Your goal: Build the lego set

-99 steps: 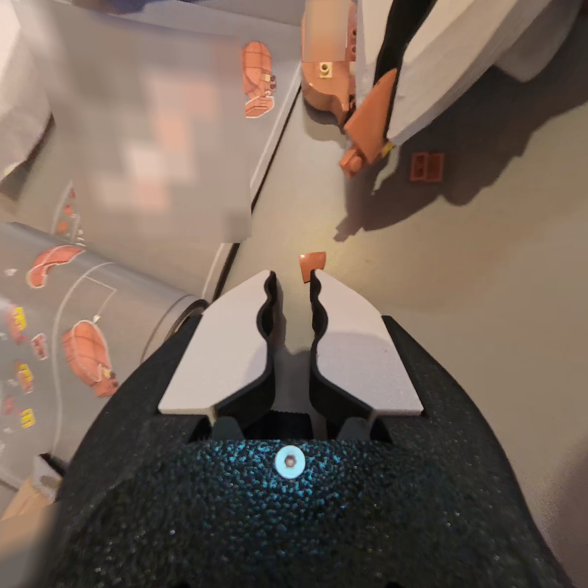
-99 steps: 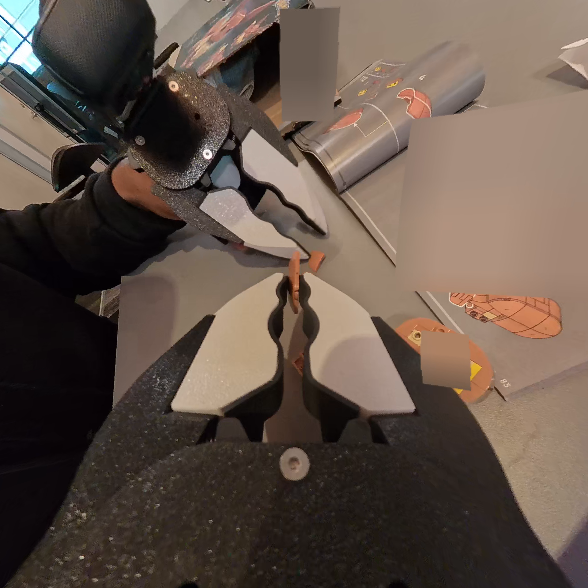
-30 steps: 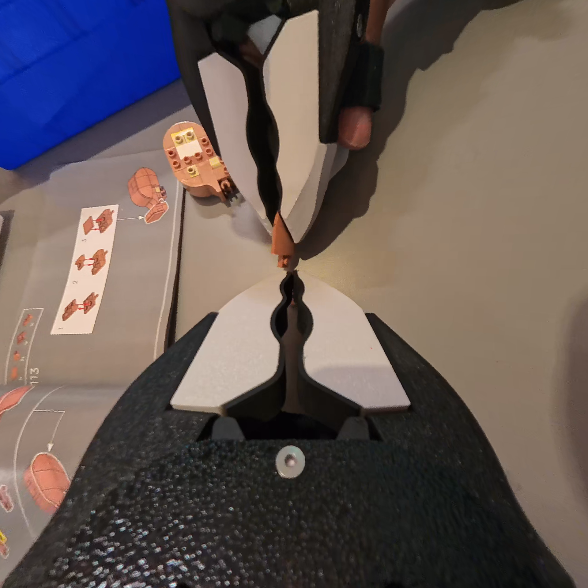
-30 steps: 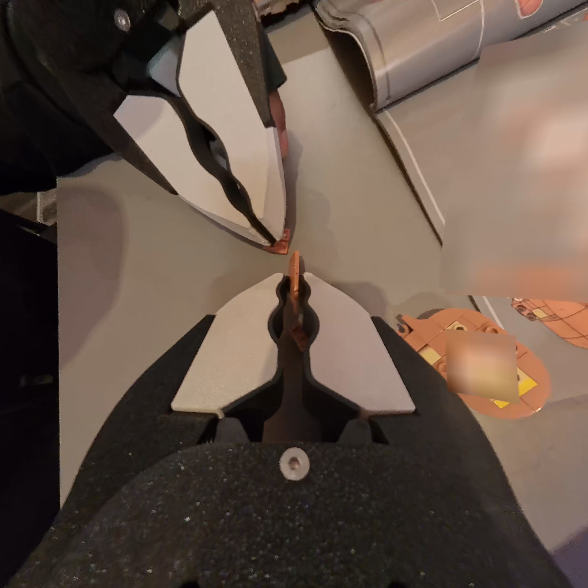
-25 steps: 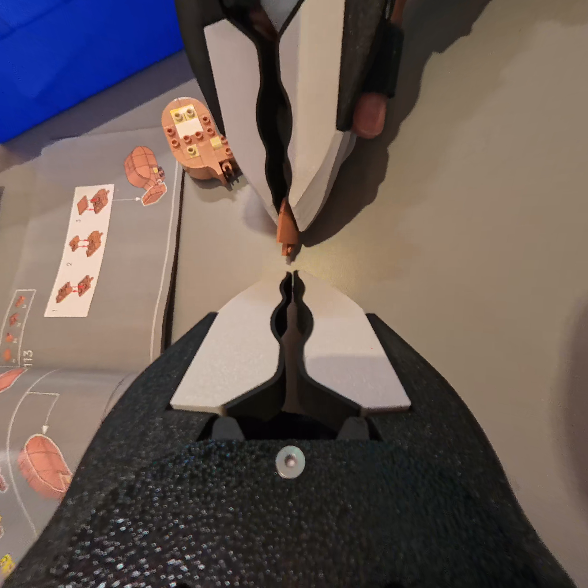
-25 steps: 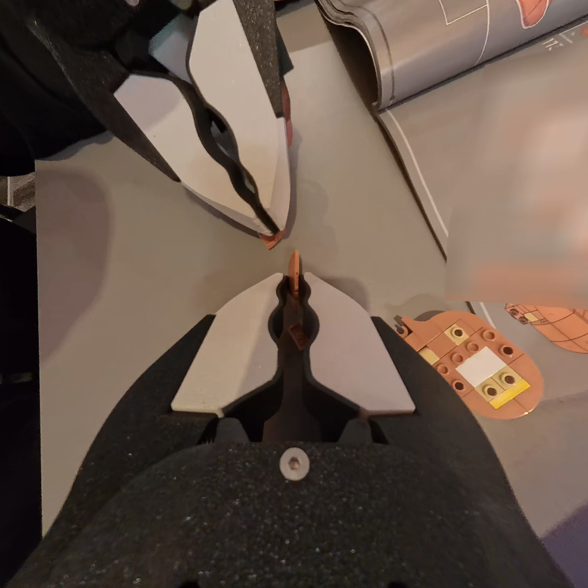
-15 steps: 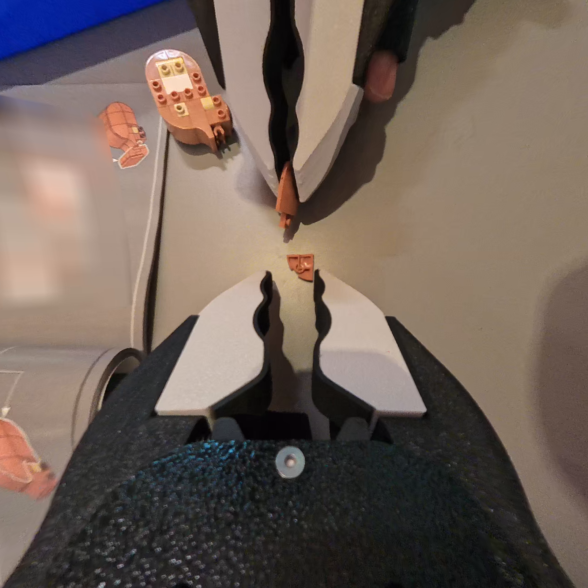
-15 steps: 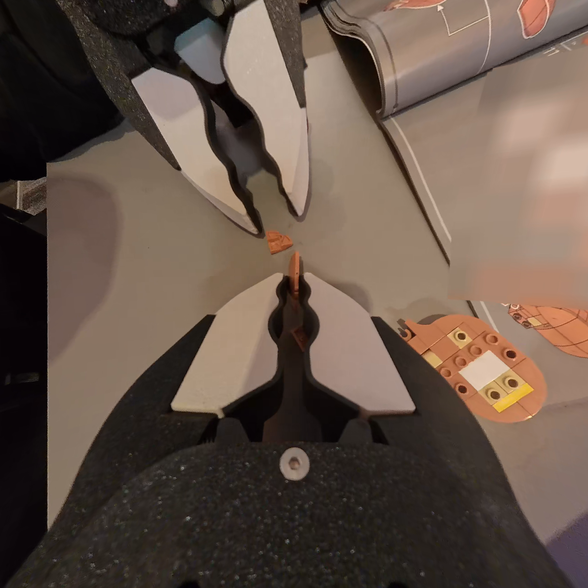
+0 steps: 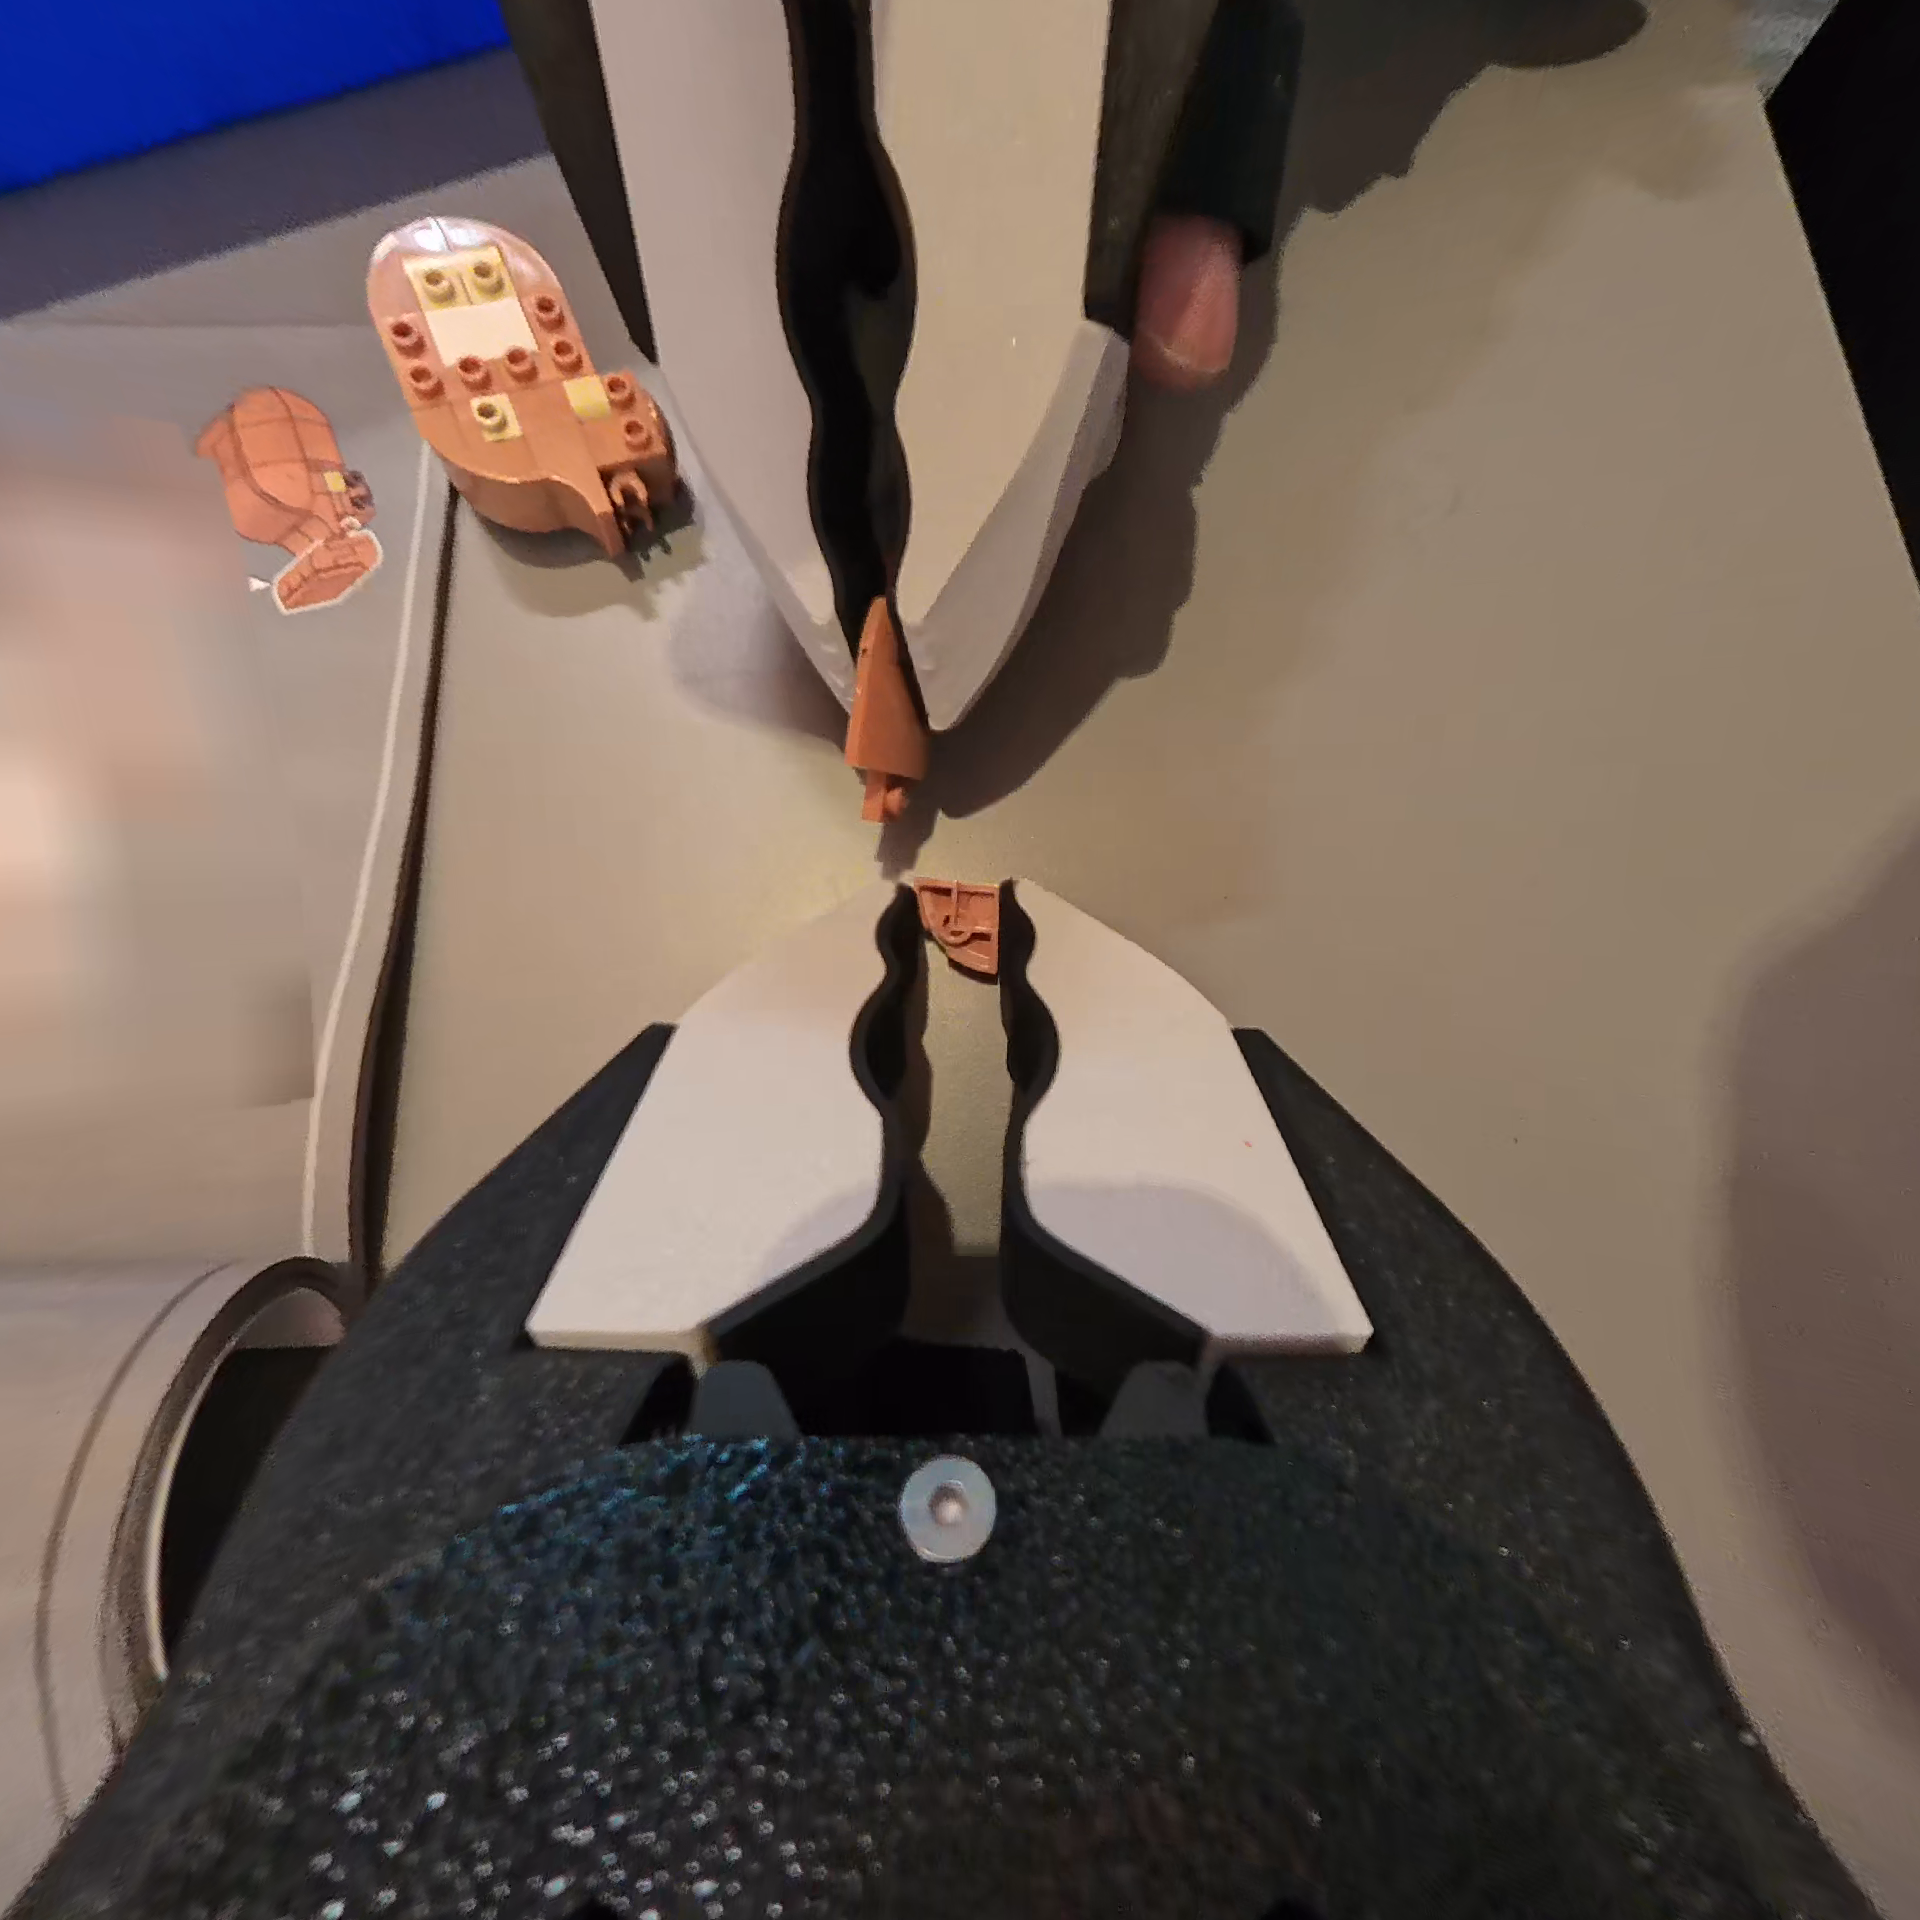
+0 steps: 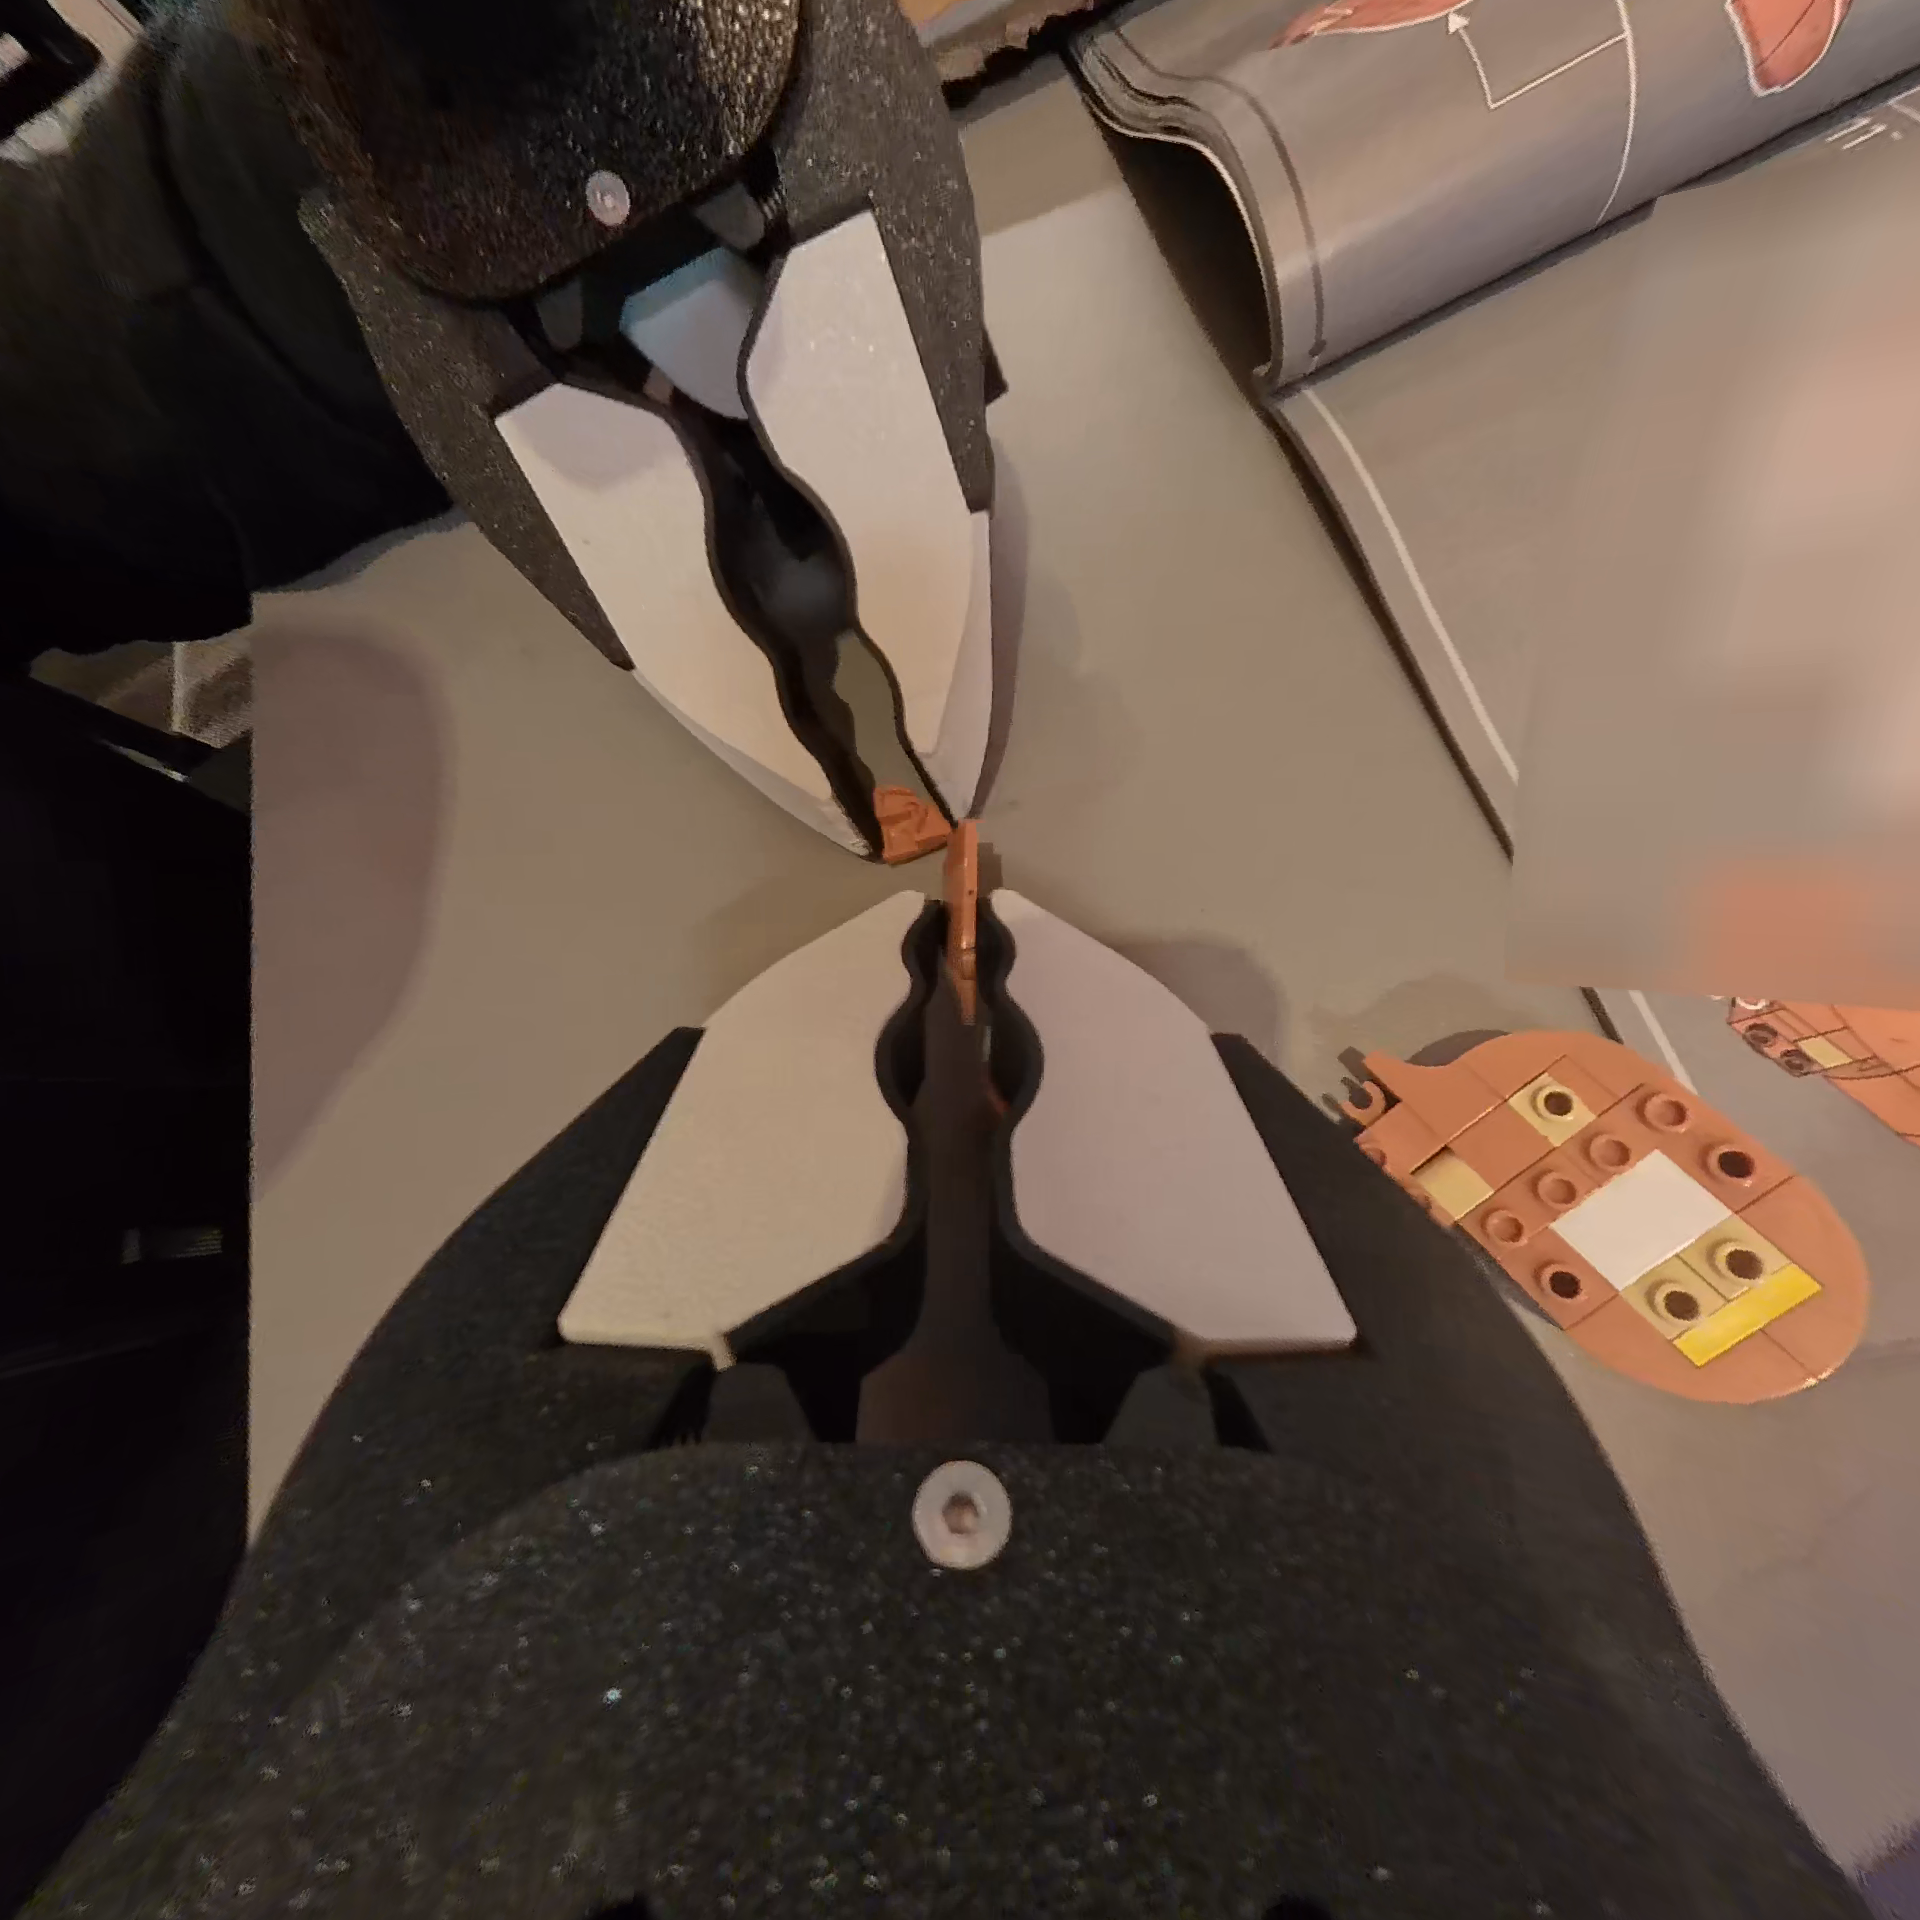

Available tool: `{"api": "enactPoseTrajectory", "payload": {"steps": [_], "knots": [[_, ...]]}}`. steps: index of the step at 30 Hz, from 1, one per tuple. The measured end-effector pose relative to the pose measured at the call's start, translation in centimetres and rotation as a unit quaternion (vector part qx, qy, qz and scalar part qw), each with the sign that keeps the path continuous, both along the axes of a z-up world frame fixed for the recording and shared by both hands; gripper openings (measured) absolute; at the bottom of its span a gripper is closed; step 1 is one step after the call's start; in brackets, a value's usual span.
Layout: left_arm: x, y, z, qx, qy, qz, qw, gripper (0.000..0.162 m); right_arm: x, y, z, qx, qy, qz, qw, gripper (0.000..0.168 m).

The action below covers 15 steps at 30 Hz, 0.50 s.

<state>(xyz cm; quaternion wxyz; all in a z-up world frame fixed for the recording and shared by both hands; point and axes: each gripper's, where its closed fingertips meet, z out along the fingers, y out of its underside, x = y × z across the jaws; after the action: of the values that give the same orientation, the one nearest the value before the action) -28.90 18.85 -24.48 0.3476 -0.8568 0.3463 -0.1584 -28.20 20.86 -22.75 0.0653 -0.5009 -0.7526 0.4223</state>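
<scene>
on the grey table (image 9: pixel 1455 727), a tiny, stiff, light brown piece (image 9: pixel 961 923) is straddled by the spread left gripper (image 9: pixel 958 896), best pinched at its flat edges, while a thin brown plate (image 10: pixel 964 904) is clamped by the right gripper (image 10: pixel 961 902).

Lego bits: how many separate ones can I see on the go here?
3. A thin brown piece pinched in the right gripper, a small curved piece between the left gripper's tips, and the half-built hull beside the booklet.

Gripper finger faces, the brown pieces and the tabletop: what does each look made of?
The left gripper has fingers faced pale grey and matte, likely foam or rubbery padding, edged in black. The small brown piece between them and the brown piece held by the right gripper look like smooth moulded plastic. The table is a matte grey, material unclear.
</scene>
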Motion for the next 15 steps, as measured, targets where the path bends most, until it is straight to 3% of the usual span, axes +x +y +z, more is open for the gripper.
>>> {"api": "enactPoseTrajectory", "payload": {"steps": [9, 15], "knots": [[-1.0, 0.9, 5.7, 0.188, -0.038, 0.02, 0.981, 0.014, -0.2, -1.0, 2.2, -0.122, 0.005, -0.001, 0.993, 0.007], [-0.7, 0.9, 4.9, 0.196, 0.009, 0.012, 0.98, 0.014, -0.3, -1.0, 2.0, -0.12, 0.007, -0.004, 0.993, 0.006]]}}
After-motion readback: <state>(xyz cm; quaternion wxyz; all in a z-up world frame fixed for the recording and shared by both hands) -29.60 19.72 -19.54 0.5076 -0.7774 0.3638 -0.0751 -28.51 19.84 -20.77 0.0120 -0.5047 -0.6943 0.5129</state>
